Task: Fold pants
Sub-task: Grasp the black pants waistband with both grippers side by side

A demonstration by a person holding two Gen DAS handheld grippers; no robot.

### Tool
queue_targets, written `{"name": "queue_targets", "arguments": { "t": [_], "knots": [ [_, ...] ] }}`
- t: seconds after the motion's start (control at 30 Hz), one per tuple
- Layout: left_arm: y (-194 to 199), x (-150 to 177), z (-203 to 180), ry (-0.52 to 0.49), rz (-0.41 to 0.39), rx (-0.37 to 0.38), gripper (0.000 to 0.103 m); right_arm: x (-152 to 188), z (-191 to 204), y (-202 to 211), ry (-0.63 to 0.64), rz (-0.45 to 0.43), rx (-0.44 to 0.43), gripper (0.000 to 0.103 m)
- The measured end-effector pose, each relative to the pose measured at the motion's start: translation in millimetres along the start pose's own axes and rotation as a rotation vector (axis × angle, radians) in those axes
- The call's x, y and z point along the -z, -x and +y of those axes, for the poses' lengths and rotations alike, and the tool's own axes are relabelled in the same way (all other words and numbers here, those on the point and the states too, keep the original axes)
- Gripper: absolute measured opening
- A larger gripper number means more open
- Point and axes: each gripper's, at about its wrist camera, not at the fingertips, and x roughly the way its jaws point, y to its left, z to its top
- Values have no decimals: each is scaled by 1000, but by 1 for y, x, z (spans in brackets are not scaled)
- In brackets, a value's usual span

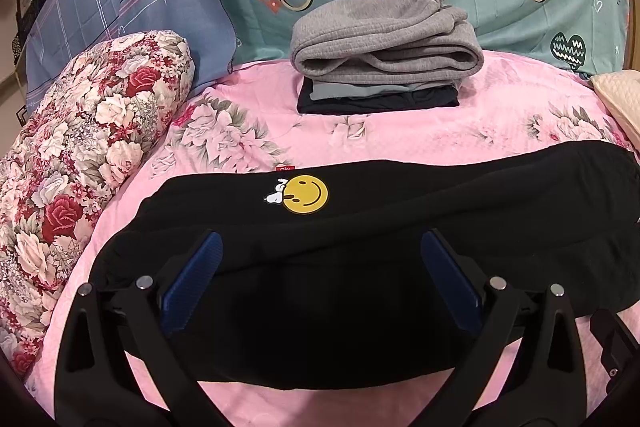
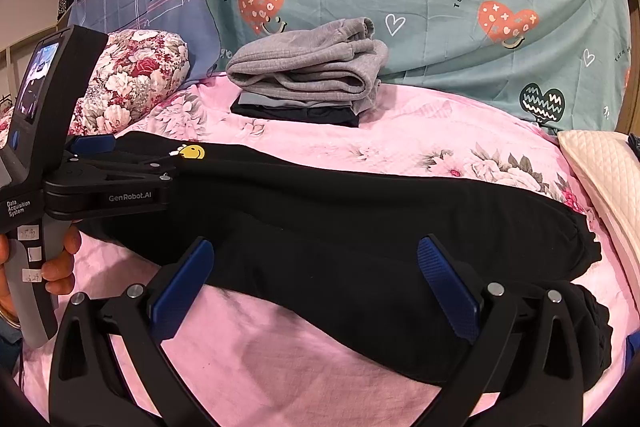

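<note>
Left wrist view shows the left gripper [image 1: 320, 267] with fingers [image 1: 192, 283] spread wide, nothing held, black pants [image 1: 360, 227] lying lengthwise between them on the bed [image 1: 248, 131]; best pinch both layers together before lifting.

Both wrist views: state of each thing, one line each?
black pants: lying lengthwise on the pink bedspread, folded along their length, smiley logo up.
left gripper: open, over the pants.
right gripper: open, over the pants.
grey pants: folded, topping the stack.
floral pillow: lying at the bed's left.
</note>
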Motion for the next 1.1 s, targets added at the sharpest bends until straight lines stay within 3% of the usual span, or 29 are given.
{"name": "queue_targets", "arguments": {
  "t": [1.1],
  "knots": [
    [-1,2,1,-5,2,2,101,1,3,-2,12,8,-3,102]
  ]
}}
